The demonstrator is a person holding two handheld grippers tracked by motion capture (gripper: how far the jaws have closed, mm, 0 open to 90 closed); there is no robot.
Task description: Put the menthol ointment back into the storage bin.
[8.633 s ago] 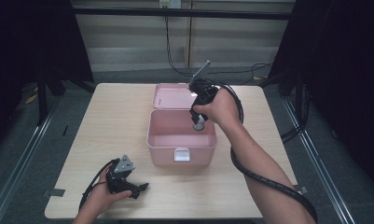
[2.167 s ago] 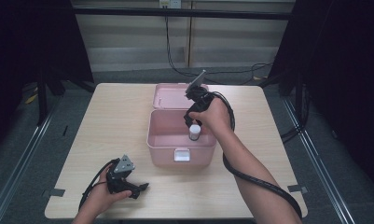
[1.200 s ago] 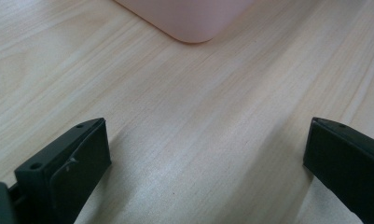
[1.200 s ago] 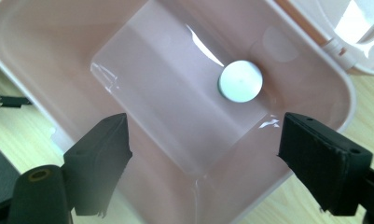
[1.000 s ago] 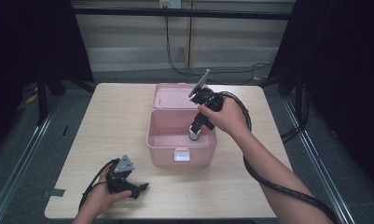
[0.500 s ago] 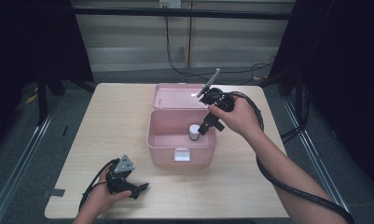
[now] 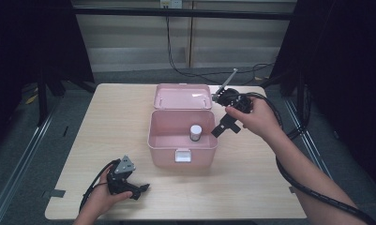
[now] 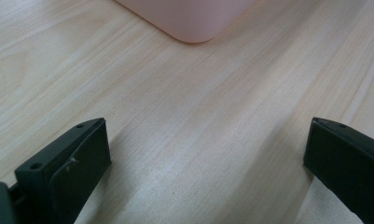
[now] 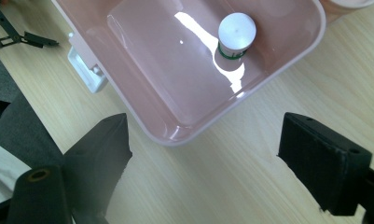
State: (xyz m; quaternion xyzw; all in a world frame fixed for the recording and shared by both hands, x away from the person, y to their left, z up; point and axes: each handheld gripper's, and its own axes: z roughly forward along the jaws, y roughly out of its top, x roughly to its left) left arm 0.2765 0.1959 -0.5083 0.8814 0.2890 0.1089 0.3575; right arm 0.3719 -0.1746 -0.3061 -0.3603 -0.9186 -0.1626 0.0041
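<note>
An open pink box [image 7: 163, 143] [image 9: 287, 56] stands mid-table with its lid [image 7: 183, 97] folded back. Inside it, near the right wall, a small white-capped jar [image 7: 195, 132] [image 9: 237, 35] stands upright. My right gripper [image 7: 225, 126] [image 9: 205, 154] hovers just right of the box, above the table, jaws wide open and empty. My left gripper [image 7: 141, 190] [image 8: 205, 158] rests low on the table at the front left, open, nothing between its jaws; a corner of the box [image 8: 189, 21] lies ahead of it.
The light wooden table [image 7: 270, 178] has bare room around the box. A white latch [image 7: 182, 155] [image 9: 84, 70] sits on the box's front wall. Cables trail from both grippers; the right one loops off the right edge.
My right gripper has let go of the jar inside the box, opened, and drawn back to the right, out over the table. The left gripper has stayed put.
</note>
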